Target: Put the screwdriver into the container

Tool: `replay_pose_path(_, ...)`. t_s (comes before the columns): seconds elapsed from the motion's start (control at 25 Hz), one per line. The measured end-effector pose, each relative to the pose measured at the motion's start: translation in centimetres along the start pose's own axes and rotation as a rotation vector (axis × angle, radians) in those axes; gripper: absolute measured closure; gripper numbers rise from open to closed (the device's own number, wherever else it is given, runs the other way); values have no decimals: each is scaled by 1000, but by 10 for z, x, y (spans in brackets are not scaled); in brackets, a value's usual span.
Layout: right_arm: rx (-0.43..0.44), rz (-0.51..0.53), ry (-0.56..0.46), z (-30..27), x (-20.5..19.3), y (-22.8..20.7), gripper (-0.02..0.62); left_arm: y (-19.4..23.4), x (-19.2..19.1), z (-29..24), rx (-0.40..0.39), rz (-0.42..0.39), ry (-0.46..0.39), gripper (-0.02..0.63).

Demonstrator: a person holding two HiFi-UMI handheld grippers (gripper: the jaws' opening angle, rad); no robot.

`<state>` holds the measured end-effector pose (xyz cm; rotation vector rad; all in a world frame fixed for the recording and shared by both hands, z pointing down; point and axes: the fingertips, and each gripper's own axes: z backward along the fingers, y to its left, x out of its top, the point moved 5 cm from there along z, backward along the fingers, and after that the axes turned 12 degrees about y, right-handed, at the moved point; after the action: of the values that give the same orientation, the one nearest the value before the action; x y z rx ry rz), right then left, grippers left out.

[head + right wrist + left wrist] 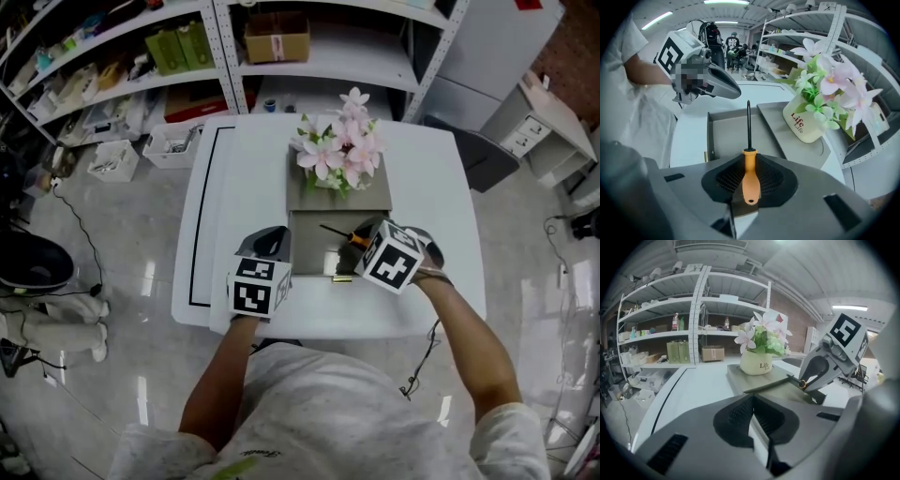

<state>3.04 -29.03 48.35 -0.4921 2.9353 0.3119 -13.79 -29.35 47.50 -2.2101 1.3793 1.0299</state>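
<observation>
My right gripper [370, 242] is shut on the orange handle of the screwdriver [749, 180]. The black shaft points forward over the open grey container [725, 133]. In the head view the screwdriver [349, 237] hangs above the container's right part [311, 251]. My left gripper [269, 242] hovers at the container's left edge with its jaws shut on nothing. The left gripper view shows its pads [740, 414] meeting, and the right gripper [820, 373] with the screwdriver [802, 383] beyond them.
A cream pot of pink flowers [339, 155] stands on the grey lid [373, 195] just behind the container. The white table [427, 187] has a black line [203, 225] along its left side. Shelves [309, 66] with boxes stand behind the table.
</observation>
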Motion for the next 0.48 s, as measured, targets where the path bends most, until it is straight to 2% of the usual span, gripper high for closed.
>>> replay_pose_path(0.48, 55, 72, 142, -46, 15, 3, 518, 19, 0, -23, -67, -6, 34, 603)
